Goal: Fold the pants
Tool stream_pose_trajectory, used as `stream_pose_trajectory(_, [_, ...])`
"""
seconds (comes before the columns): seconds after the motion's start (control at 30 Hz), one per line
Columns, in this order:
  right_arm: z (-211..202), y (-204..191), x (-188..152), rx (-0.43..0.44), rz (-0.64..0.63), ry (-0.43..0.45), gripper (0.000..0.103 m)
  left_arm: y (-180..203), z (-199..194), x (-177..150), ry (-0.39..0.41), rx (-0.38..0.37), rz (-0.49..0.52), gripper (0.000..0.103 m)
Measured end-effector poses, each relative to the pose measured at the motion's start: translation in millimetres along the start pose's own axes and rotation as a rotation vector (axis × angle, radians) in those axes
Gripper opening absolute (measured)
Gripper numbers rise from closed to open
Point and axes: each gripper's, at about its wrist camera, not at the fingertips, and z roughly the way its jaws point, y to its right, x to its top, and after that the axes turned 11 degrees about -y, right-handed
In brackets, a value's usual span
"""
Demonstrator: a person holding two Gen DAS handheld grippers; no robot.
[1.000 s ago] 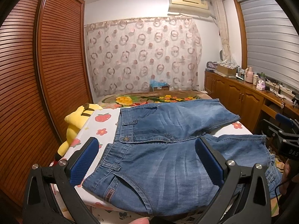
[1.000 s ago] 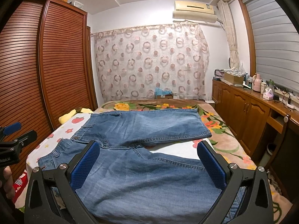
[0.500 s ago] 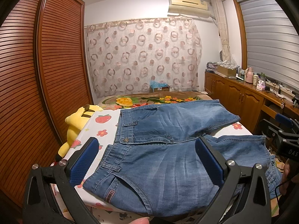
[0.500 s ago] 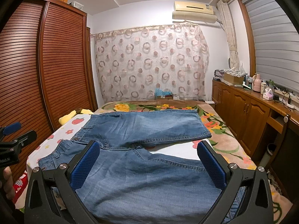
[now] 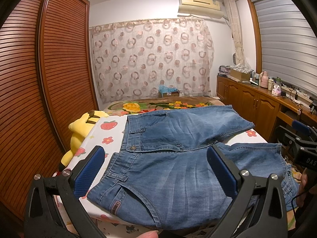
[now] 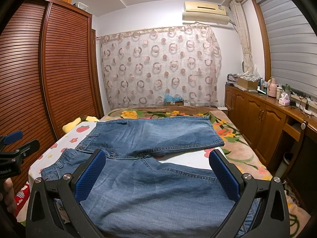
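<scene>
pants (image 5: 178, 170): flat on bed (image 5: 111, 136), centre frame | long axis left-right, waistband left, legs splayed right | left gripper (image 5: 156, 170): fingers apart, empty | right gripper (image 6: 156, 170): fingers apart, empty

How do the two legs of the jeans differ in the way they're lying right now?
The near leg runs under the right gripper and reaches the bed's near edge; the far leg lies further back, apart from both grippers. The near leg's hem hangs off the bed's right side, while the far leg's hem rests flat on it. Both are spread flat, unfolded, and join at the waistband.
</scene>
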Motion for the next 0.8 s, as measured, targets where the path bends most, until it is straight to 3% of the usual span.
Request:
stream_pose_trajectory(0.4, [0.8, 0.2, -1.3, 0.002, 0.001, -0.002, 0.103, 0.1, 4.0, -1.5, -0.015, 0.000, -0.001, 0.103])
stream_pose_trajectory(0.8, [10.3, 6.9, -4.2, -0.021, 0.000, -0.030, 0.103, -19.9, 32.9, -10.6, -0.074, 0.020, 0.006, 0.103])
